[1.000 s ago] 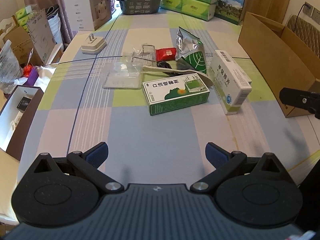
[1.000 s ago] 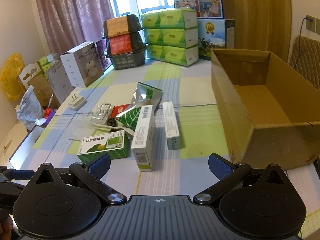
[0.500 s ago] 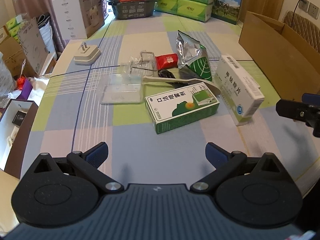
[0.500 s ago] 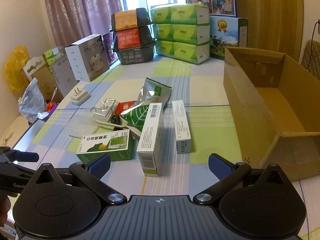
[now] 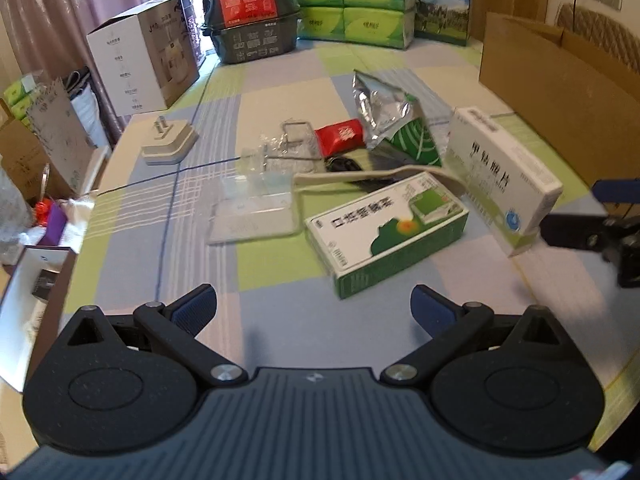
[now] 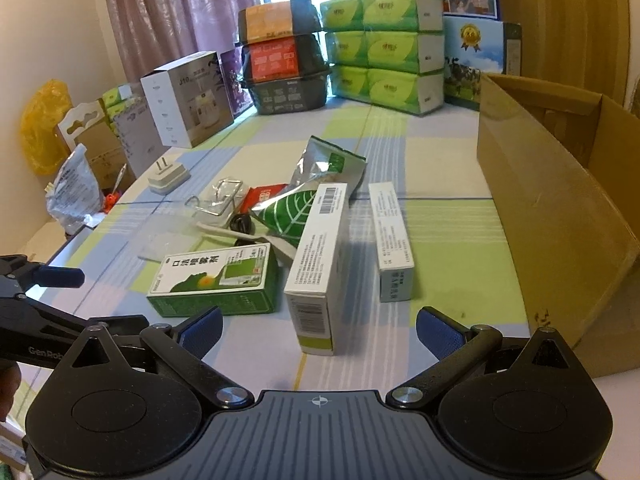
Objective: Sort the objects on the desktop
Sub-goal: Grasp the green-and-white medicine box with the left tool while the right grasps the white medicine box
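The left gripper (image 5: 314, 306) has its fingers spread wide and grasps nothing; its blue ribbed pads (image 5: 196, 307) hover over bare checked tablecloth (image 5: 280, 80). Just ahead lies a flat green and white carton (image 5: 386, 232), rectangular, printed side up. Beside it stands a longer white box (image 5: 500, 172) on its narrow edge, tilted against nothing visible.

The right gripper (image 6: 319, 330) is likewise spread wide and empty, its blue pads (image 6: 438, 336) on either side of that white box (image 6: 320, 256), which shows a barcode on its upper face. To the box's right lies a slim white carton (image 6: 390, 240), flat on the cloth. To the left is the green carton (image 6: 218, 276).

Behind these sit a crinkled silver foil pouch (image 6: 316, 188) with a green leaf print, a small red packet (image 6: 262, 196), a bent wire clip (image 6: 222, 196), a clear plastic sheet (image 5: 254, 208) and a white plug adapter (image 6: 168, 176).

On the right stands an open brown cardboard box (image 6: 552, 200), matte and stiff-walled. At the far edge are stacked green tissue packs (image 6: 384, 48).
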### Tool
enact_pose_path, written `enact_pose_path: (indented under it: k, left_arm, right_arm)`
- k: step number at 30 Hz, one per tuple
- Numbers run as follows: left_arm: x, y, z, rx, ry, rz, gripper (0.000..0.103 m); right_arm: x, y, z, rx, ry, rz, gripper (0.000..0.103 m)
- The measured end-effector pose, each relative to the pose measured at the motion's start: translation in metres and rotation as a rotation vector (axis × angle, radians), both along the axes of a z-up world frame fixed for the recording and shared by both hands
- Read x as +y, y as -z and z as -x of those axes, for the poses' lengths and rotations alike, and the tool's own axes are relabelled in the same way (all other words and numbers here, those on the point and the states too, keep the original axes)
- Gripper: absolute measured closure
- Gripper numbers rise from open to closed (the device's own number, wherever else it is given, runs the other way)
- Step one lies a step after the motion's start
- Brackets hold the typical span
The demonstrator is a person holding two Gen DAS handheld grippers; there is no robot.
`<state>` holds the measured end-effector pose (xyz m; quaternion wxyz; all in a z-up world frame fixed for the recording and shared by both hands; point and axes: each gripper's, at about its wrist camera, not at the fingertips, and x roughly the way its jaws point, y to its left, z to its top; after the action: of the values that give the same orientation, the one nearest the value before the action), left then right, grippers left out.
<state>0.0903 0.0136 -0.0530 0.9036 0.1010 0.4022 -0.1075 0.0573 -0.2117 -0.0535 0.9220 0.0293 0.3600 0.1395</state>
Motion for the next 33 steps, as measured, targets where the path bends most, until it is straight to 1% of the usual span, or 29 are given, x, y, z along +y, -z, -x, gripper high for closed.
enact_pose_path:
  k: [2, 5, 7, 8, 10, 14, 20, 23, 29, 33]
  left_arm:
    - [-0.001, 0.002, -0.004, 0.009, 0.003, 0.018, 0.001]
    - [-0.001, 0.005, -0.008, 0.010, 0.016, 0.021, 0.001]
    - [0.001, 0.008, -0.012, 0.019, 0.000, 0.021, 0.001]
    - [0.002, 0.009, -0.013, 0.022, -0.004, 0.024, 0.001]
    - [0.003, 0.011, -0.017, 0.026, -0.009, 0.027, 0.001]
    - [0.001, 0.012, -0.022, 0.023, 0.011, 0.021, 0.001]
    - [-0.008, 0.016, -0.031, 0.015, 0.067, -0.021, 0.002]
    - [-0.011, 0.020, -0.037, 0.019, 0.093, -0.043, 0.002]
    - [-0.022, 0.024, -0.044, 0.012, 0.179, -0.063, 0.002]
    - [-0.027, 0.027, -0.050, 0.000, 0.236, -0.066, 0.004]
  right_arm:
    - [0.001, 0.002, -0.003, -0.001, 0.000, 0.010, 0.002]
    - [0.000, 0.006, -0.006, 0.005, 0.002, 0.014, 0.002]
    - [-0.001, 0.009, -0.008, 0.012, 0.007, 0.017, 0.003]
    - [-0.001, 0.010, -0.010, 0.017, 0.009, 0.015, 0.004]
    - [-0.002, 0.012, -0.012, 0.029, 0.007, 0.009, 0.011]
    - [-0.004, 0.015, -0.016, 0.047, 0.006, -0.003, 0.015]
    - [-0.006, 0.019, -0.022, 0.064, 0.012, -0.007, 0.020]
    - [-0.010, 0.021, -0.026, 0.085, 0.023, -0.021, 0.025]
    - [-0.012, 0.023, -0.027, 0.093, 0.027, -0.015, 0.035]
    - [-0.014, 0.024, -0.028, 0.095, 0.037, -0.018, 0.048]
